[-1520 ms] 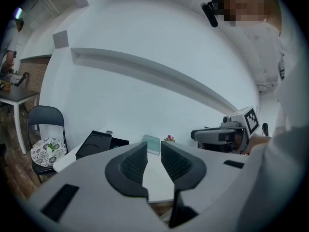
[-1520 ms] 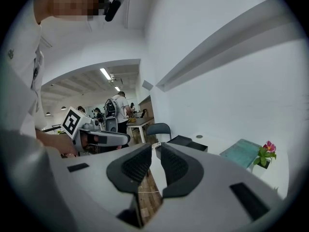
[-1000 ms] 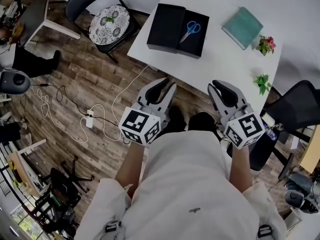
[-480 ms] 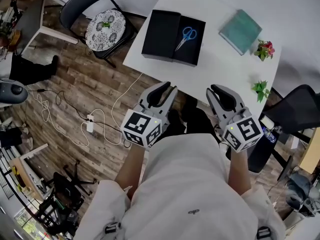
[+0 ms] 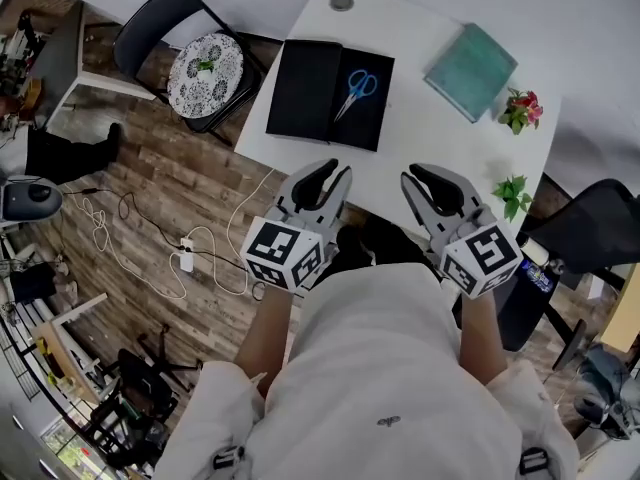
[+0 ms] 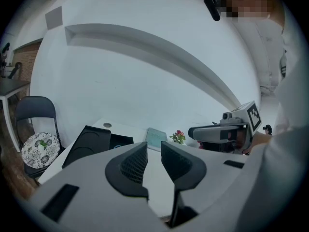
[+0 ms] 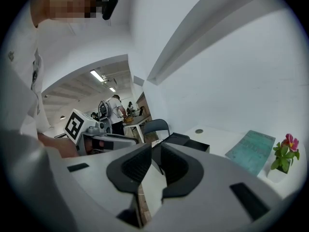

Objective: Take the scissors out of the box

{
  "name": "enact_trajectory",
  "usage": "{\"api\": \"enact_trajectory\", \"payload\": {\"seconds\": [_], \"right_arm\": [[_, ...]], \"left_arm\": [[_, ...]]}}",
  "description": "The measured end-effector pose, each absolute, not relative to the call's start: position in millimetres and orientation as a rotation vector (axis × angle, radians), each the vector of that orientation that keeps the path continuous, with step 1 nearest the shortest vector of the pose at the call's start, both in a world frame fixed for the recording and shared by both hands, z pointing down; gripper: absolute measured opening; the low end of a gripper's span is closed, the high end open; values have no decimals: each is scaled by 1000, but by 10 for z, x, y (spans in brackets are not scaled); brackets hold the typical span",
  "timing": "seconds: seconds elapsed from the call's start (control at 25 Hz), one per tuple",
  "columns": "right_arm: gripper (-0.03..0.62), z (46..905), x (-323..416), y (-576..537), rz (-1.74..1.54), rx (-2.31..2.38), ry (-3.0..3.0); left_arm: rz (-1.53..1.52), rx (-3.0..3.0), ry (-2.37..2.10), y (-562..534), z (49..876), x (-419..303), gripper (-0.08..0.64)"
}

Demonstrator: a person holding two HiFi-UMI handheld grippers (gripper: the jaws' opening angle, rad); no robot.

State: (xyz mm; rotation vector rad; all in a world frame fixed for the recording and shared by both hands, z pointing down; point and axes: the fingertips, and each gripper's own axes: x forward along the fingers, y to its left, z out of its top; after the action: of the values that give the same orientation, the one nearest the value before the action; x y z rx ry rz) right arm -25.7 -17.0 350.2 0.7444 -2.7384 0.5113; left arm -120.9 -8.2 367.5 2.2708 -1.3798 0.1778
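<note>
An open black box lies on the white table, its lid flat beside it on the left. Scissors with blue handles lie inside the box. My left gripper hangs at the table's near edge, short of the box, open with nothing between its jaws. My right gripper is level with it further right, also open and empty. The left gripper view shows the left gripper with the box ahead on the left. In the right gripper view the right gripper faces the box.
A teal book, a flowering pot and a small green plant sit on the table's right part. A chair with a patterned cushion stands left of the table. Cables trail over the wood floor.
Both grippers have come forward to the table's near edge. The box and scissors now sit closer to them in the head view. The jaws look unchanged.
</note>
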Motion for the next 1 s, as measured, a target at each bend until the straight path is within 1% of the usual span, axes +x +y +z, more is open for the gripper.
{"api": "enact_trajectory", "payload": {"seconds": [0.44,1.0], "right_arm": [[66,3581,-116,-493,526,621,-2780],[66,3608,-113,-601,555,661,-2776]], "left_arm": [[219,2201,-1466,-435,3795,-1018,95],[313,2174,-1399,-688,4045,-923,95]]}}
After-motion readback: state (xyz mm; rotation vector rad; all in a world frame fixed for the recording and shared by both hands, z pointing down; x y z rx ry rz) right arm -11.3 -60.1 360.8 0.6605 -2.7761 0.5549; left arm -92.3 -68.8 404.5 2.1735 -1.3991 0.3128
